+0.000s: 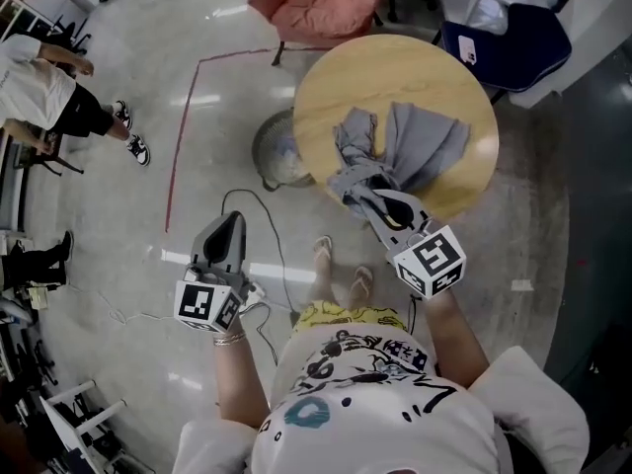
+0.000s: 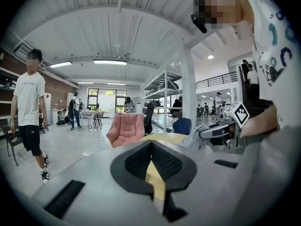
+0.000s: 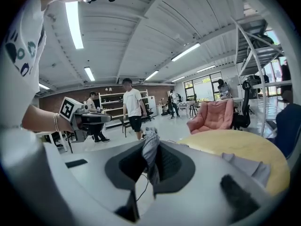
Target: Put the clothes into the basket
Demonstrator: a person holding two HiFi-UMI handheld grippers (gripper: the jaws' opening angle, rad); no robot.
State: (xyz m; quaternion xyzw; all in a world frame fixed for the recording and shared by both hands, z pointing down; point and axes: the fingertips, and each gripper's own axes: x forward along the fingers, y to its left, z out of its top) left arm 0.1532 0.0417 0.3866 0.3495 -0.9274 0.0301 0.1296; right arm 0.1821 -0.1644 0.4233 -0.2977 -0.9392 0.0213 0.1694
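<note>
Only the black-and-white square markers on the two cubes, one on the left gripper [image 1: 235, 221] and one on the right gripper [image 1: 375, 201], show as print; they carry patterns, not words, and the drawing on the wearer's white shirt is too distorted to read. In the right gripper view the jaws are nearly together, pinching a fold of the one grey-blue cloth garment [image 1: 417, 146], which stands up between the black ribbed pads [image 3: 171, 161]. The rest of that garment lies crumpled on the single round light-wood counter [image 1: 341, 77], right of centre in the head view. In the left gripper view the jaws meet at their tips with nothing between them, and that gripper sits at lower left of the head view, well apart from the cloth. One round grey basket [image 1: 267, 151] stands on the floor just left of the counter, partly under its edge. One pink padded chair [image 1: 321, 3] stands at the top.
</note>
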